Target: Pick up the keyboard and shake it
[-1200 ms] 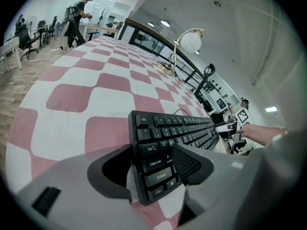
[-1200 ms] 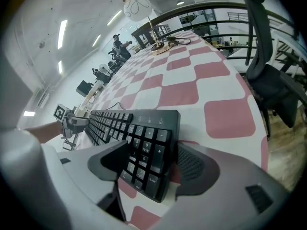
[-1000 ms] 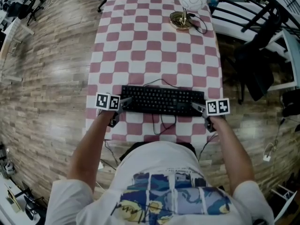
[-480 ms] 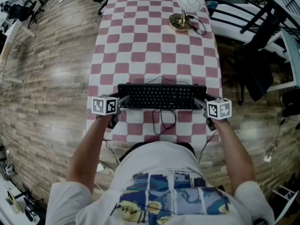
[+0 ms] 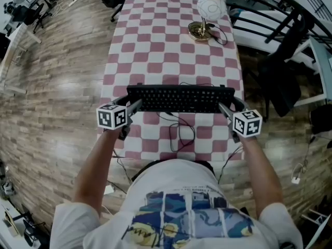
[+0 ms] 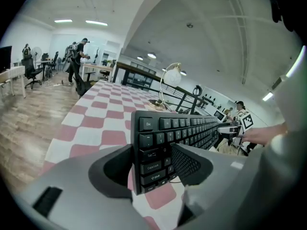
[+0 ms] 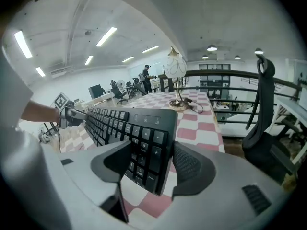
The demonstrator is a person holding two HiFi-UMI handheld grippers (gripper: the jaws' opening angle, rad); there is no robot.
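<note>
Keyboard (image 5: 179, 98): tilted above counter (image 5: 155, 45); left hand-held gripper (image 5: 136, 107) clamps its left end, right hand-held gripper (image 5: 224, 108) its right.

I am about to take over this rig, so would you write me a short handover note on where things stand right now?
Left tongs: shut on the left end of the keyboard.
Right tongs: shut on its right end.
Keyboard: held up over the checkered table, tilted with its keys toward the person. Its cable hangs down onto the cloth. A lamp stands at the far end, well clear.
Done: the pick-up.
Left: the shake; these pictures do not show whether it has begun. Probably keep both grips firm and mind the cable.
</note>
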